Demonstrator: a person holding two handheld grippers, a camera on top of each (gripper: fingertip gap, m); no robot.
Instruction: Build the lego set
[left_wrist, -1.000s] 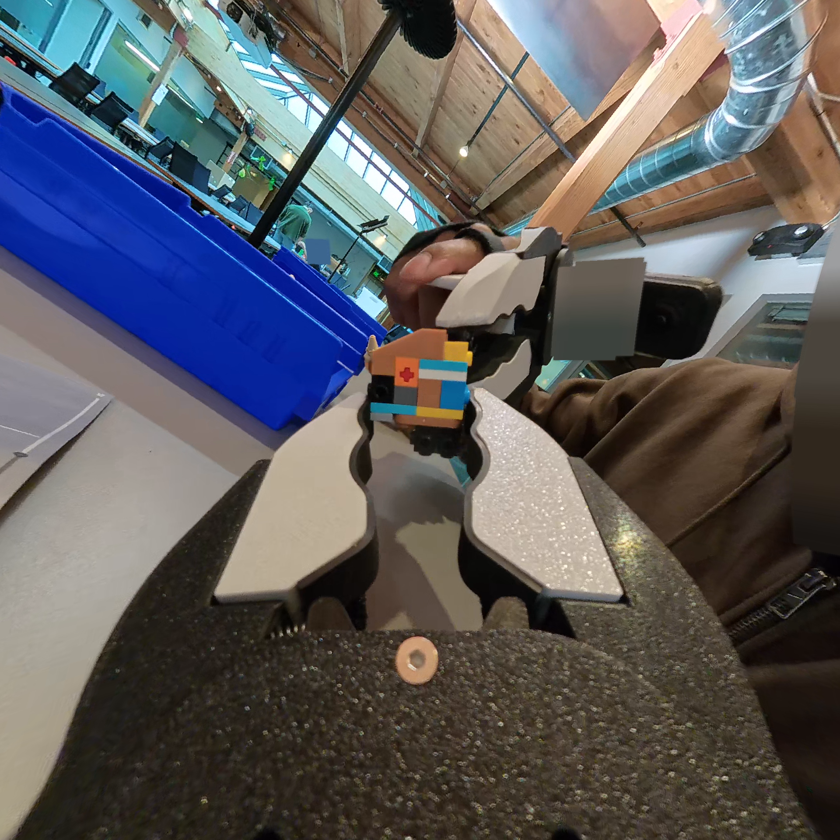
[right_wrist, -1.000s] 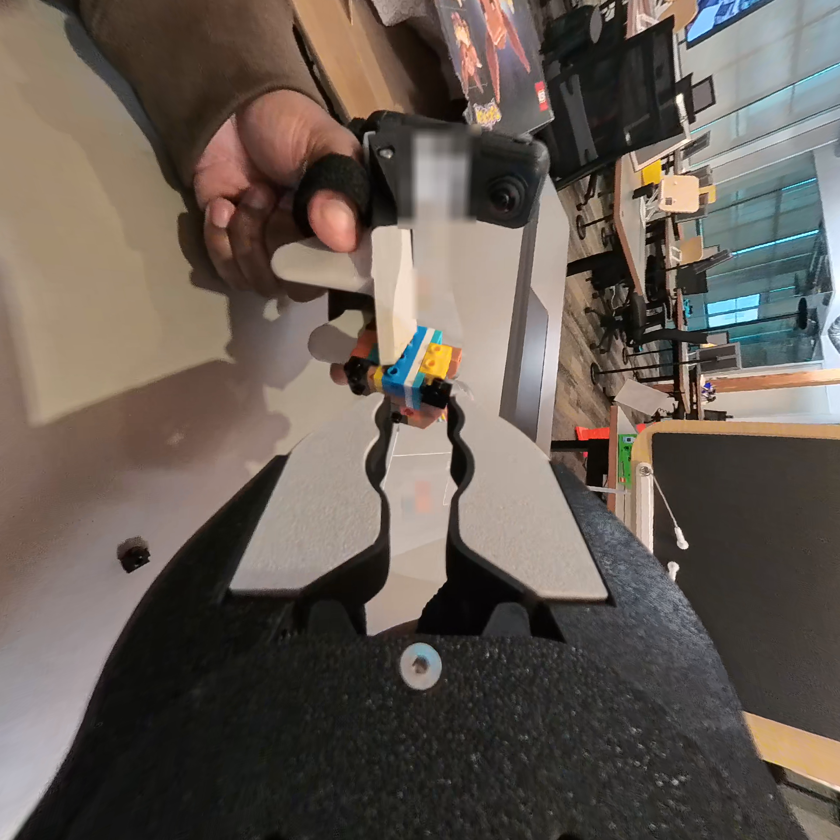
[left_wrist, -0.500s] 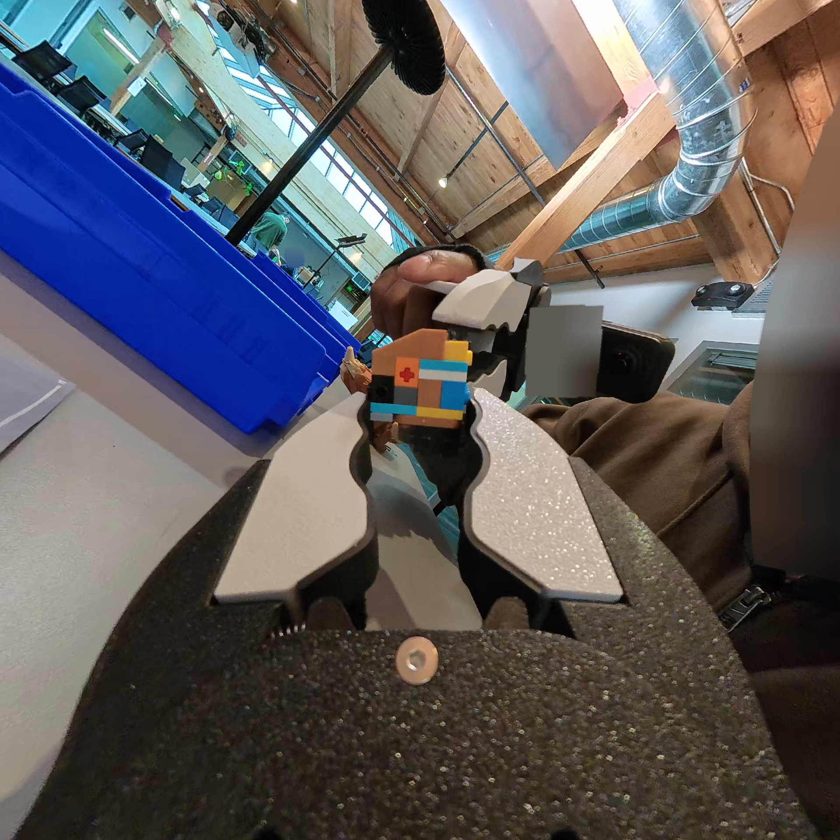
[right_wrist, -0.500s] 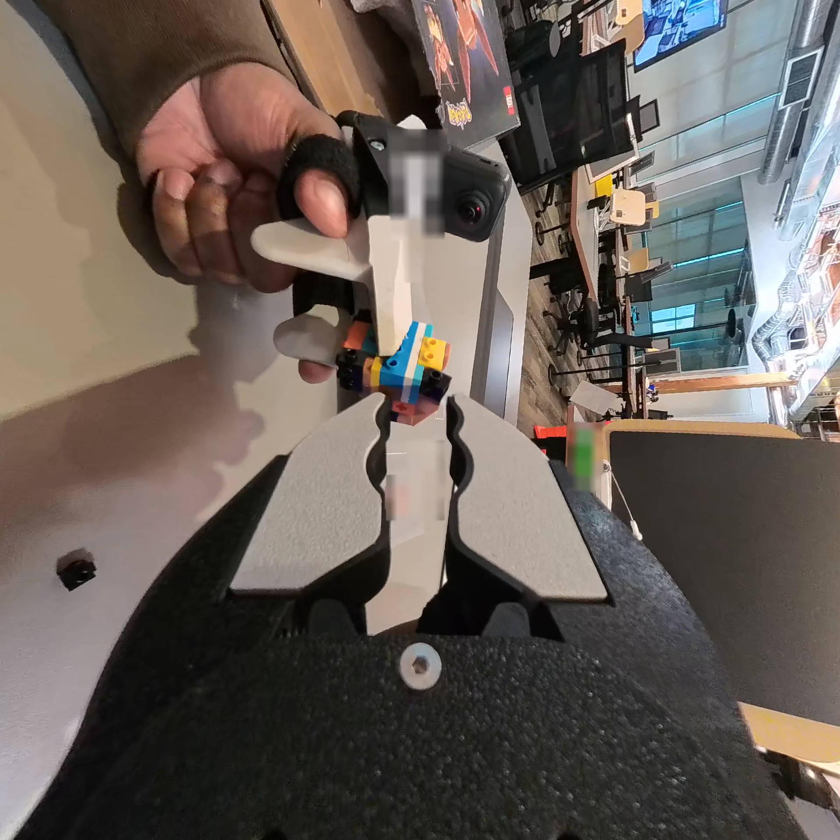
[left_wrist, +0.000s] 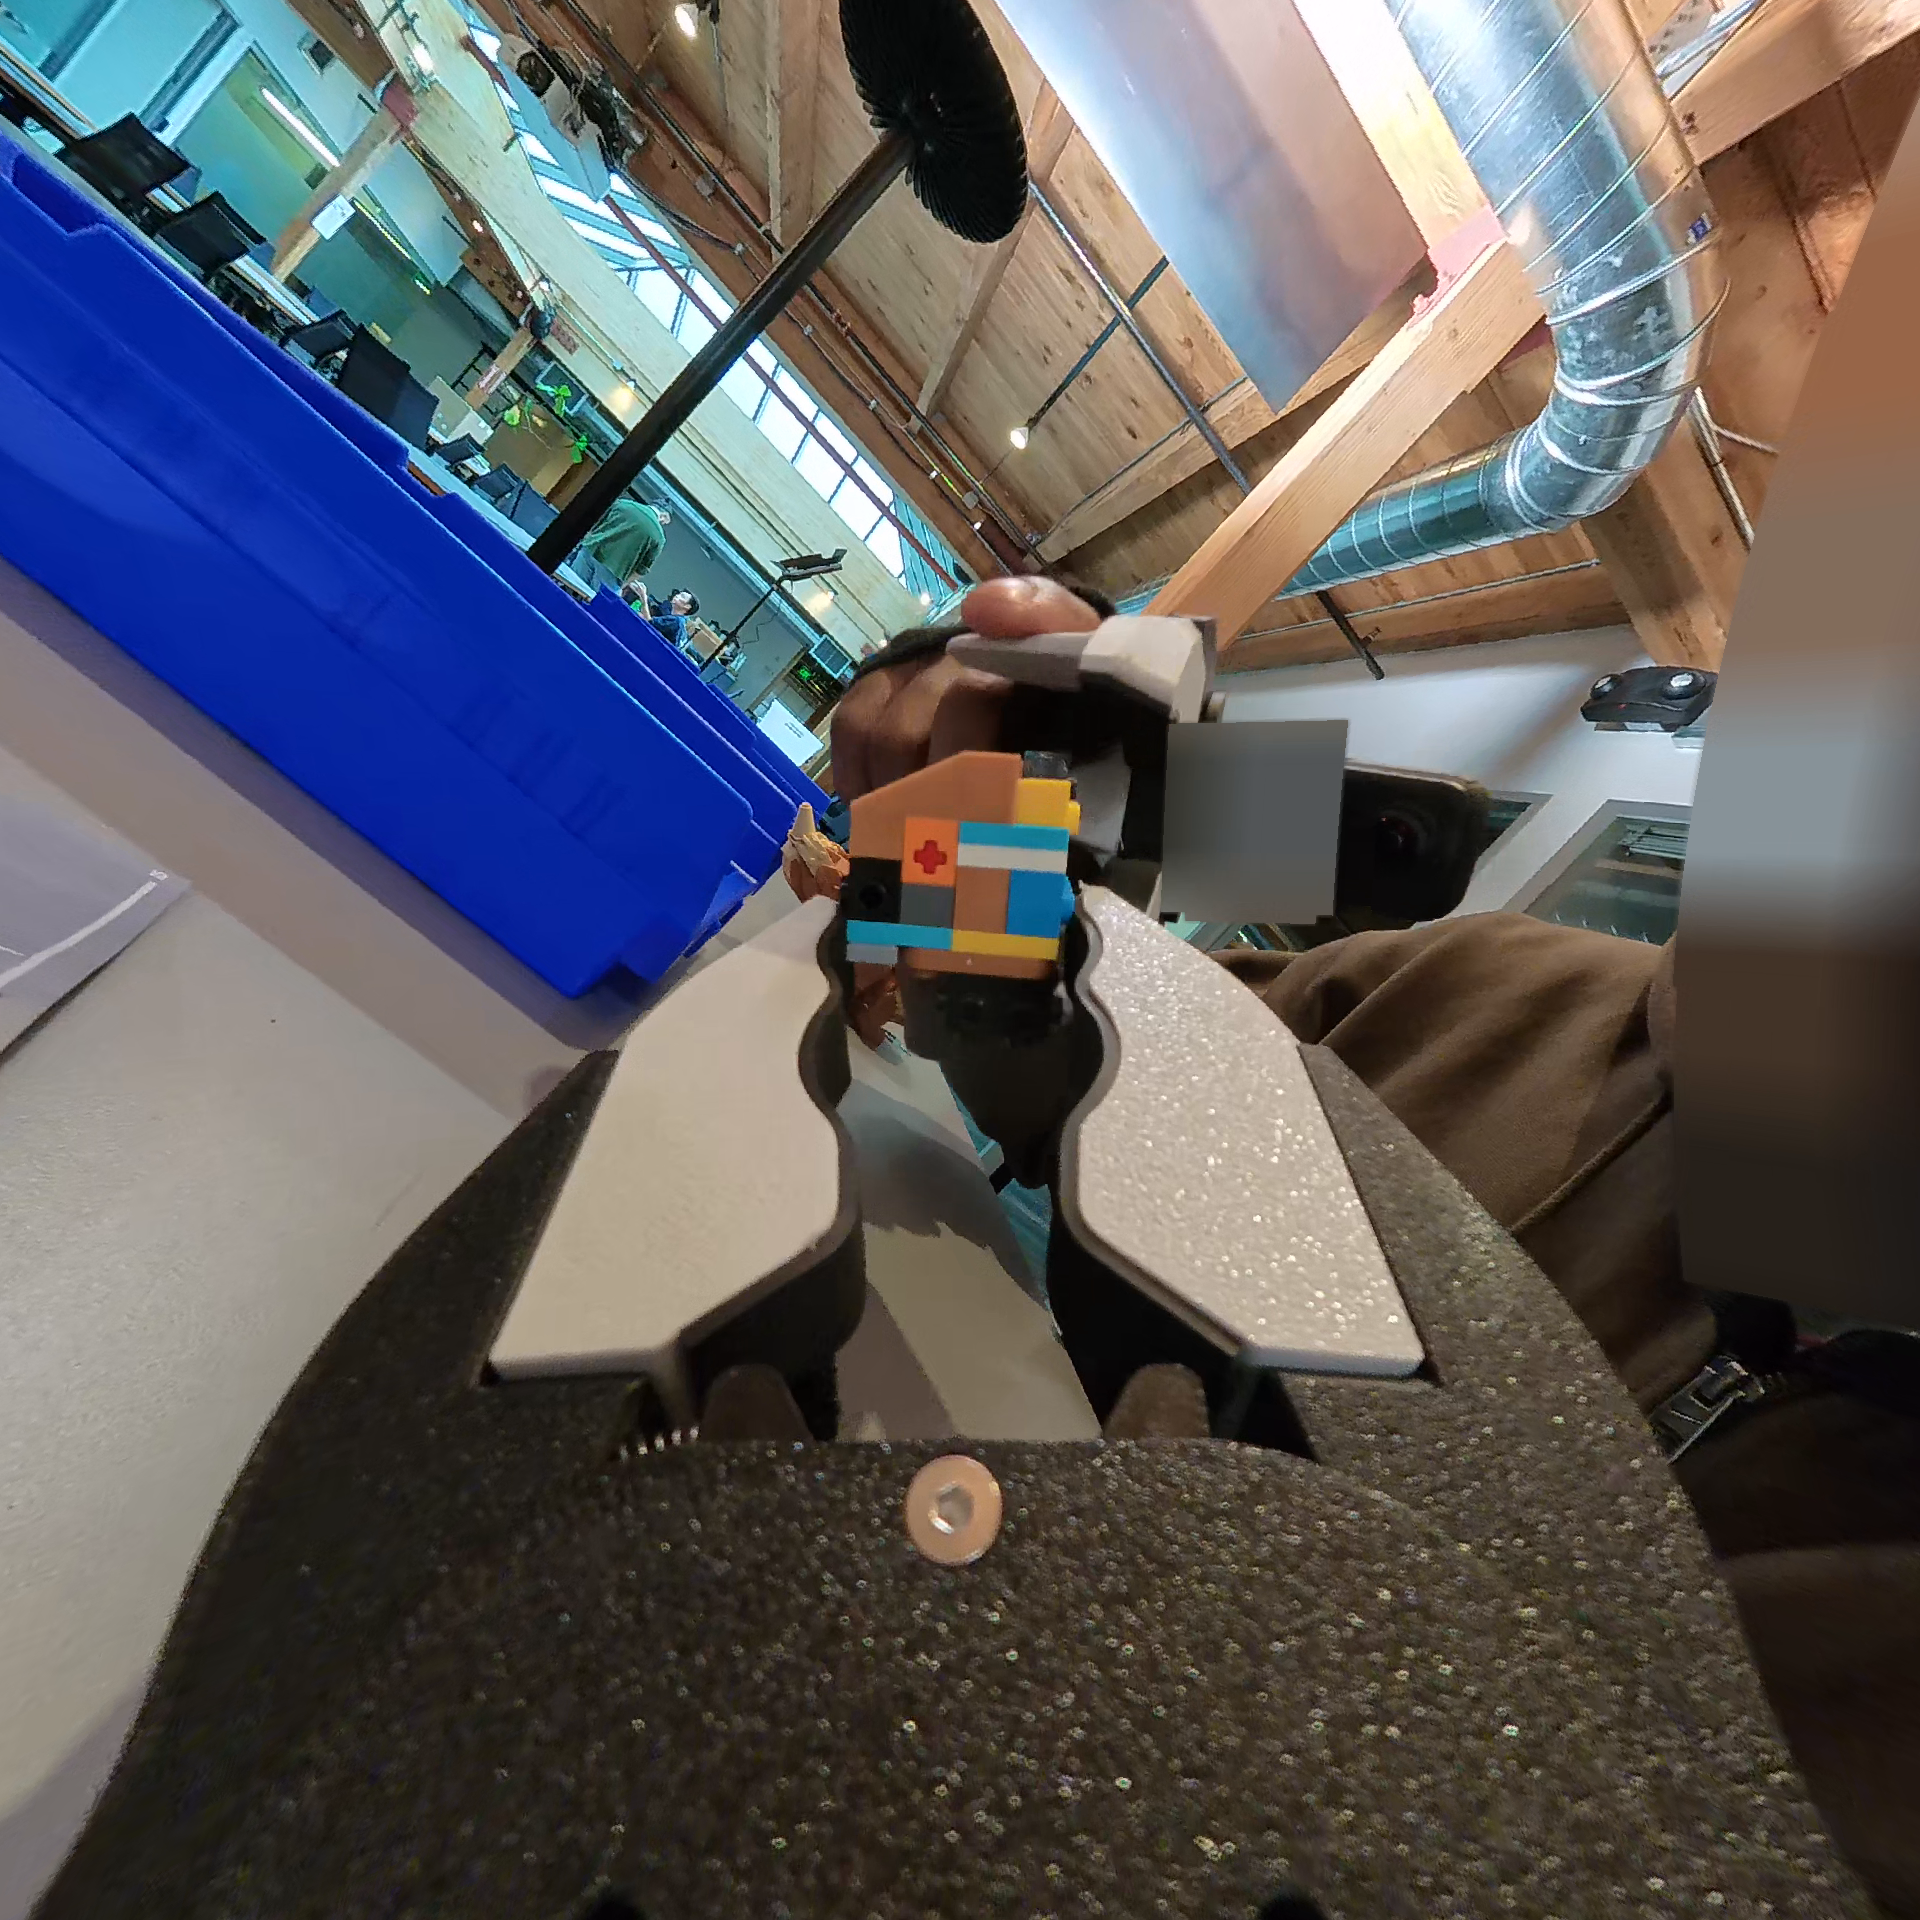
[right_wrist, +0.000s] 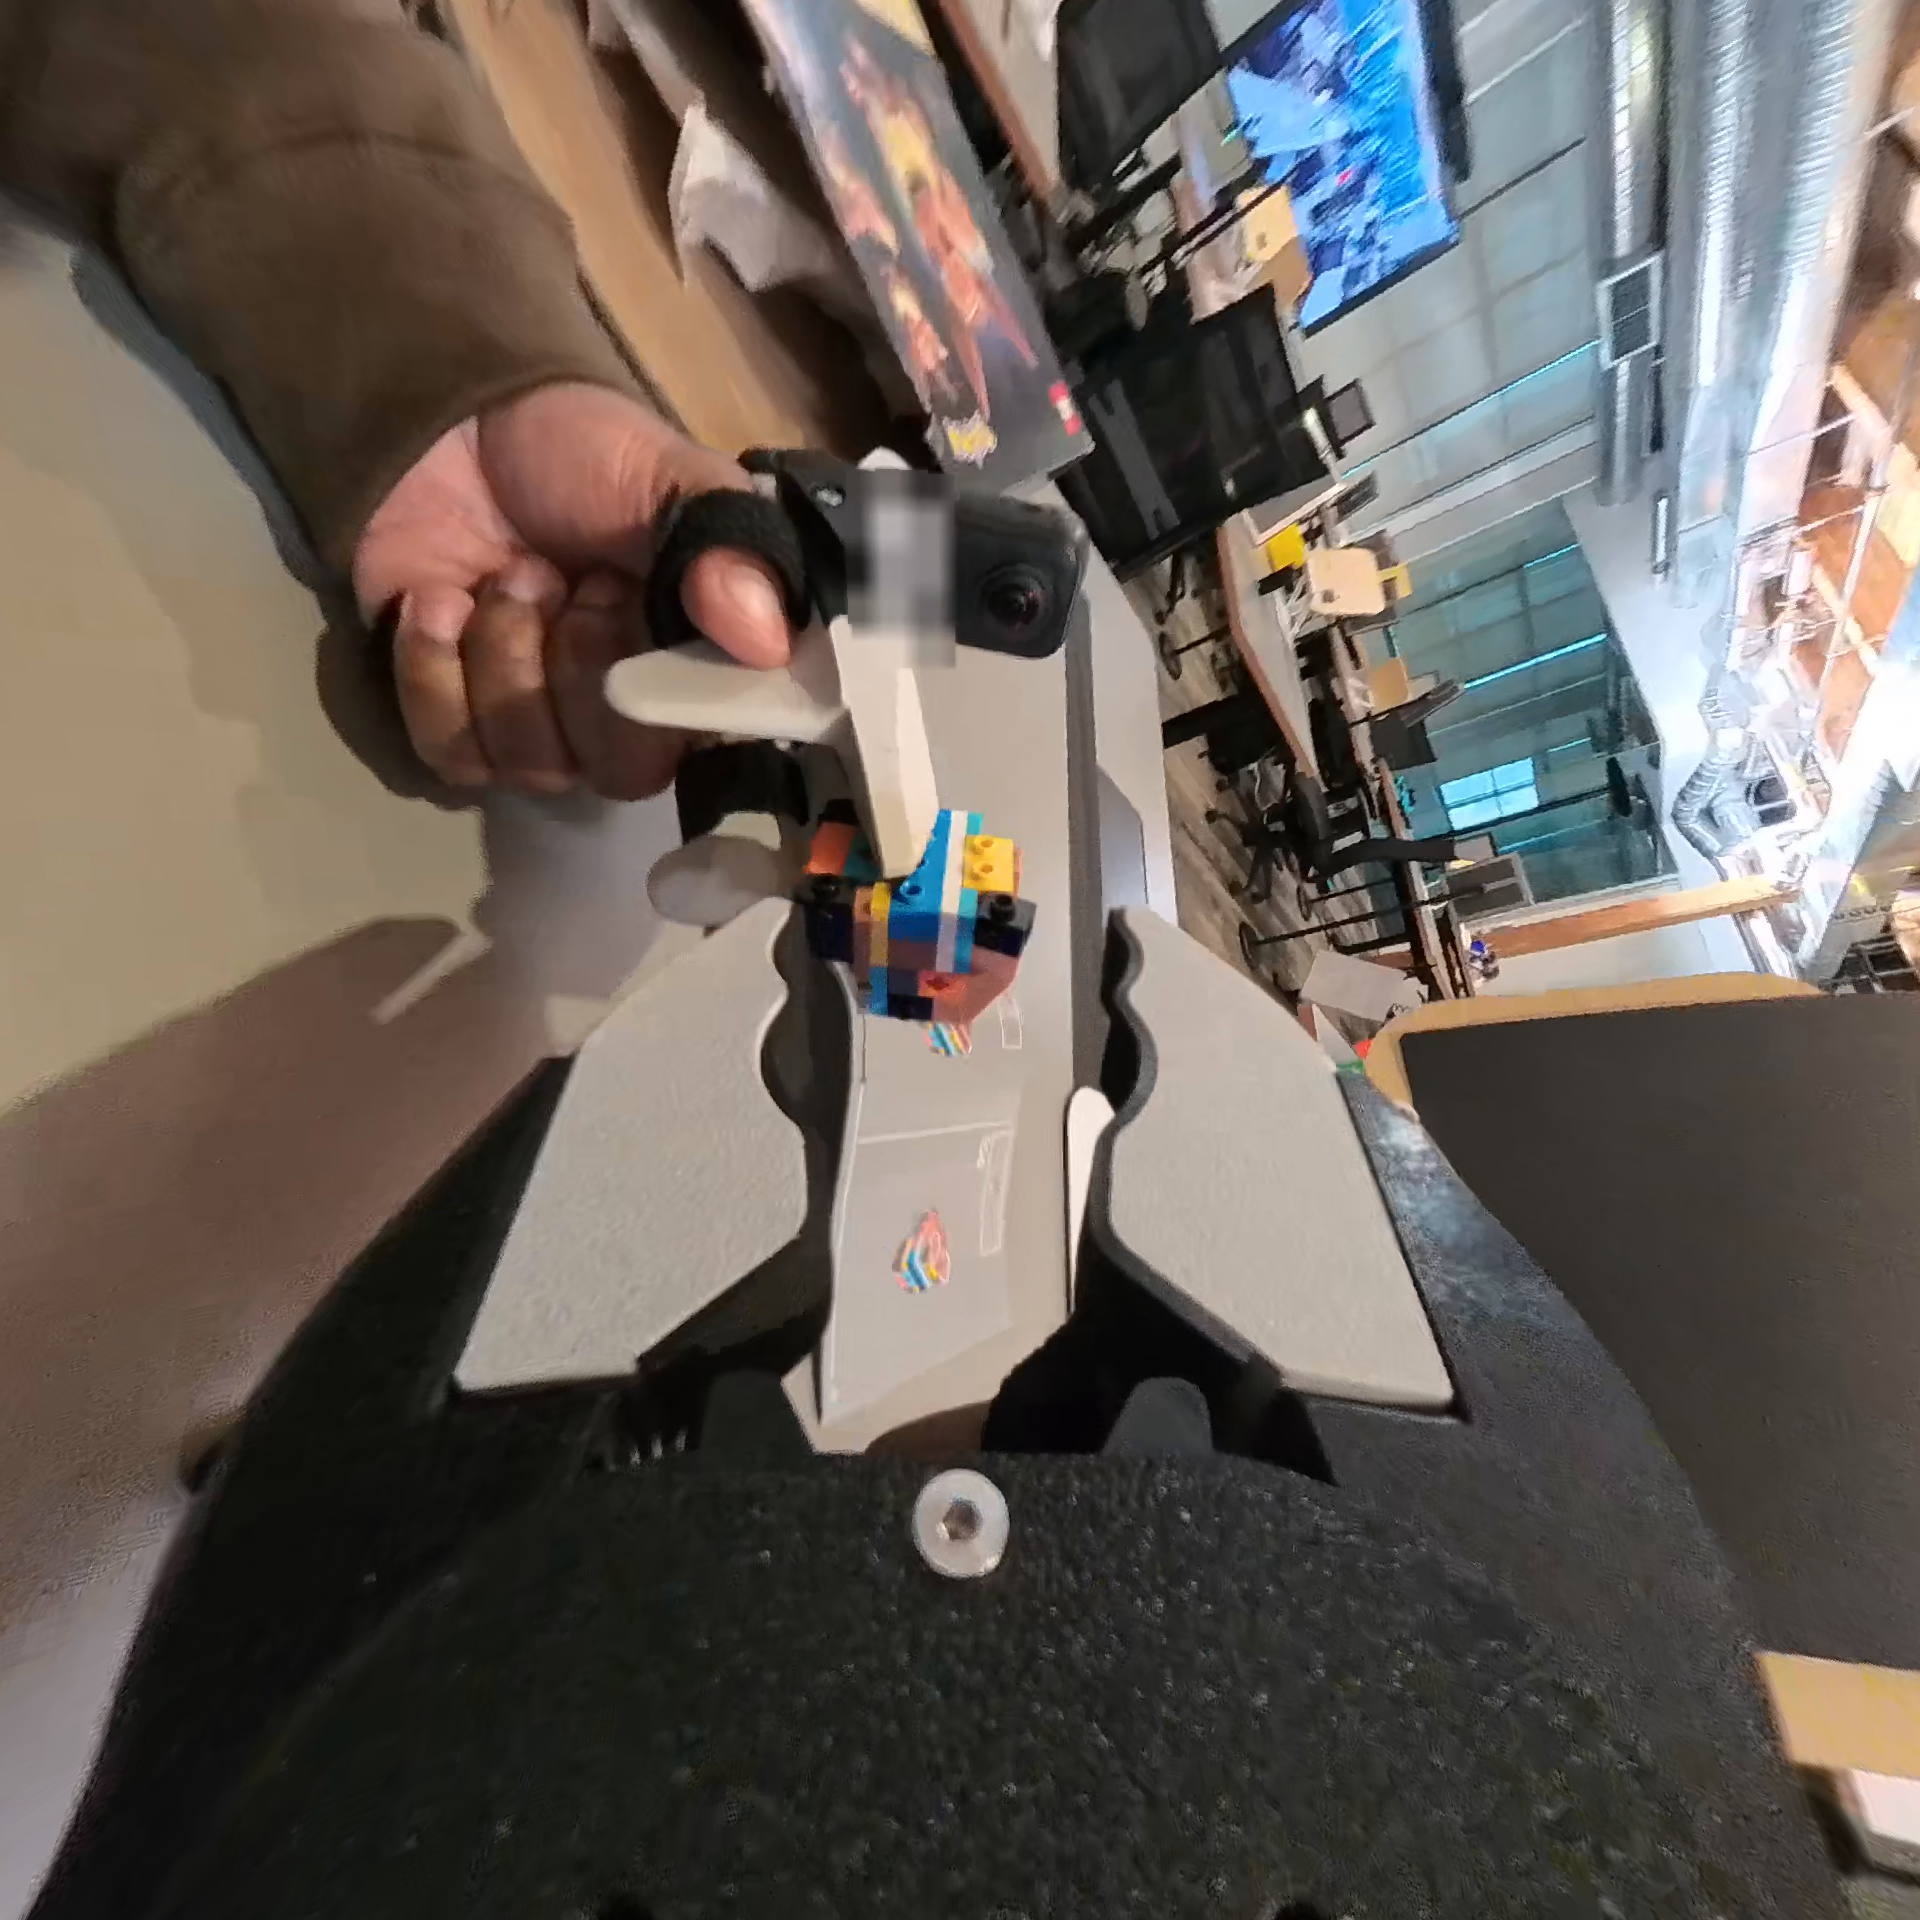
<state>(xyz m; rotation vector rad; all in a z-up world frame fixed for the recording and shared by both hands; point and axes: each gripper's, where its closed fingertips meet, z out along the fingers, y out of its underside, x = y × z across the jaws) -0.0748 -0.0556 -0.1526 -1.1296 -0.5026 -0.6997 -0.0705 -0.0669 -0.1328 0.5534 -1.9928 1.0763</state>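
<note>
Left of the model, blue bins (left_wrist: 343, 665) are lining the grey table (left_wrist: 208, 1143). The left gripper (left_wrist: 956, 951) is clamping the small lego model (left_wrist: 961, 883) at its fingertips, holding it off the table. To the model's right, the right gripper (right_wrist: 951, 966) is sitting with jaws apart around it, not gripping. The model is looking partly built: several coloured layers joined, more likely left, though remaining pieces are not showing
</note>
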